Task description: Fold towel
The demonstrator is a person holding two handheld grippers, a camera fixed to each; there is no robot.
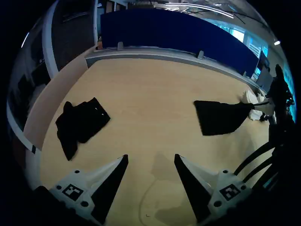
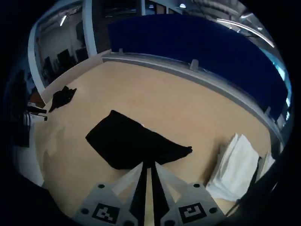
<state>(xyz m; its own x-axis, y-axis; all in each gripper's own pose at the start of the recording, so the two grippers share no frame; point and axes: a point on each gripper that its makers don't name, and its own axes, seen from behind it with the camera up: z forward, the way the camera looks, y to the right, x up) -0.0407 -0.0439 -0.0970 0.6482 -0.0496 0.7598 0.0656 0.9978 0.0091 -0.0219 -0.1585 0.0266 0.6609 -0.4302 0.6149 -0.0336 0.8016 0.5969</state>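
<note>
Left tool (image 1: 150,156): spread wide, nothing held, poised over the pale wooden surface (image 1: 150,90).
Right tool (image 2: 149,165): pressed together, with the near edge of the flat black cloth towel (image 2: 128,143) pinched.
Towel: laid mid-surface.
Elsewhere: crumpled black cloth (image 1: 81,122) at the far side; folded white towels (image 2: 237,165) stacked beside.

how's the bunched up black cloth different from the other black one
The bunched cloth lies crumpled in a heap; the spread towel lies mostly flat. The bunched cloth is untouched; the spread towel is pinched at its edge by the right gripper. The spread towel lies beside white towels, the bunched cloth far from them. Both are black, on the same table.
</note>
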